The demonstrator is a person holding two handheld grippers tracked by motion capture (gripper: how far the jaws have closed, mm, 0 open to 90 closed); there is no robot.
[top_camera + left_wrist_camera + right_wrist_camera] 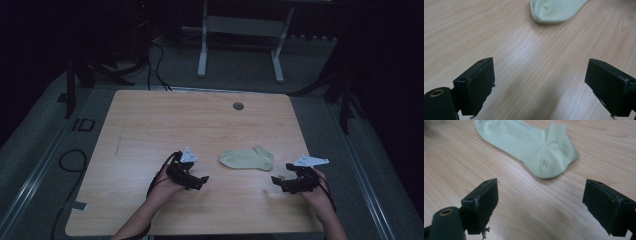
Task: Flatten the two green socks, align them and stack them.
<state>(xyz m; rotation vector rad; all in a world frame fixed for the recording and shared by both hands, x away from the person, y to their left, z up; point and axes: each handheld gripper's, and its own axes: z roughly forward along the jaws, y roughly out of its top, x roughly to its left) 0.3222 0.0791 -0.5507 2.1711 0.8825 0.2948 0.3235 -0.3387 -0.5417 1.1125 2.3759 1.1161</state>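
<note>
Wooden table (pixel 150 125) fills centre frame, grey grommet (pixel 238 106) near its far edge. White desk frame (pixel 240 35) top centre on grey floor. Black cables (pixel 155 65) upper left, cable loop (pixel 72 160) at left.

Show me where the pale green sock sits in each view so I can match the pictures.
High view: the sock lies flat on the table, between the two grippers and slightly beyond them.
Left gripper view: its toe end at the top edge, right of middle.
Right gripper view: upper middle, heel nearest the open jaws.
Shared landmark: the wood-grain tabletop under the sock.
</note>
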